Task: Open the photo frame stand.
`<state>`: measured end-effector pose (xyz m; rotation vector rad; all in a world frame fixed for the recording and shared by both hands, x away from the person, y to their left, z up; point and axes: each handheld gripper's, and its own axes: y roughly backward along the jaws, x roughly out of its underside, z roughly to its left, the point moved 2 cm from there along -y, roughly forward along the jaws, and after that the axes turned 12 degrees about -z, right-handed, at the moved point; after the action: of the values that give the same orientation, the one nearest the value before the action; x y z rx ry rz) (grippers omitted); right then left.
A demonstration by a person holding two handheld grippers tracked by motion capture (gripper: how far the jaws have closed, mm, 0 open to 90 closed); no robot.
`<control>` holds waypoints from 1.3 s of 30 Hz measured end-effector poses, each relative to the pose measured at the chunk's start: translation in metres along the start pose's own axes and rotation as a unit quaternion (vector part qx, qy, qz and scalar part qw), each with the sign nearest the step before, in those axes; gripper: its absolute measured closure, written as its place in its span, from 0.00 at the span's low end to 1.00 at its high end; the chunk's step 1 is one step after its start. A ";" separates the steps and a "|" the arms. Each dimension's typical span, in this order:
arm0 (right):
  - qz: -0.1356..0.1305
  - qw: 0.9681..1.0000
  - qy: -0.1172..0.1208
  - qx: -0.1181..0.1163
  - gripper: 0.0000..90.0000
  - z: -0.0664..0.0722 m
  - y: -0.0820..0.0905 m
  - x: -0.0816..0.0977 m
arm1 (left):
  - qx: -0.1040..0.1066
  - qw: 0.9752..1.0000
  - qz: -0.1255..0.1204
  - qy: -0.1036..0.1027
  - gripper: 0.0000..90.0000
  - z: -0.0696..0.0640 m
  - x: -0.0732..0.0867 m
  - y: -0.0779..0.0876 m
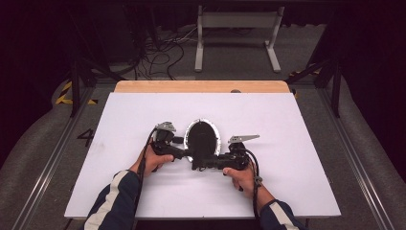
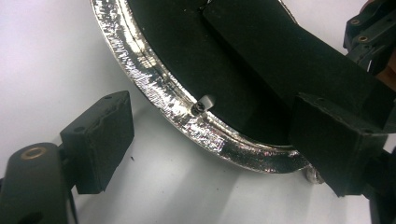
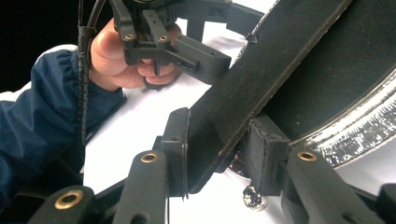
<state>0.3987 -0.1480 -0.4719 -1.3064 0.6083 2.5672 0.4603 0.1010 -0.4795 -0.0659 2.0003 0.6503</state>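
An oval frame [image 1: 202,138] with a shiny silver rim [image 2: 154,84] and a black back lies flat on the white board [image 1: 143,115]. A flat black stand [image 3: 261,74] rises at a slant from its back. My right gripper [image 3: 219,149] is shut on the lower end of that stand, one pad on each face. My left gripper [image 2: 215,154] is open astride the rim: one pad [image 2: 100,140] stands outside on the board, the other over the black back, and neither presses. In the high view the left gripper [image 1: 184,143] is at the frame's left and the right gripper [image 1: 198,163] at its near edge.
The white board covers a wooden table whose far strip [image 1: 201,86] shows bare. Beyond it, a white metal stand [image 1: 237,33] and loose cables [image 1: 163,52] lie on the floor. The left hand and blue sleeve [image 3: 42,116] are close to the right gripper.
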 end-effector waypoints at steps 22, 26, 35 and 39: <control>-0.001 1.000 0.028 0.004 0.84 0.004 0.006 0.001 | 0.036 0.998 -0.056 -0.020 0.61 -0.005 -0.005 0.019; -0.003 0.999 0.032 0.008 0.85 0.004 0.008 0.000 | 0.036 0.997 -0.057 -0.038 0.71 -0.007 -0.005 0.019; 0.004 0.999 0.031 0.023 0.87 0.000 0.009 0.001 | 0.051 0.995 -0.058 -0.056 0.81 -0.014 -0.004 0.019; 0.010 0.999 0.035 0.025 0.89 0.000 0.009 0.001 | 0.061 0.994 -0.059 -0.066 0.84 -0.018 -0.005 0.018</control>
<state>0.3954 -0.1558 -0.4707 -1.3865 0.6988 2.5135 0.4426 0.1064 -0.4614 -0.0671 1.8887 0.4450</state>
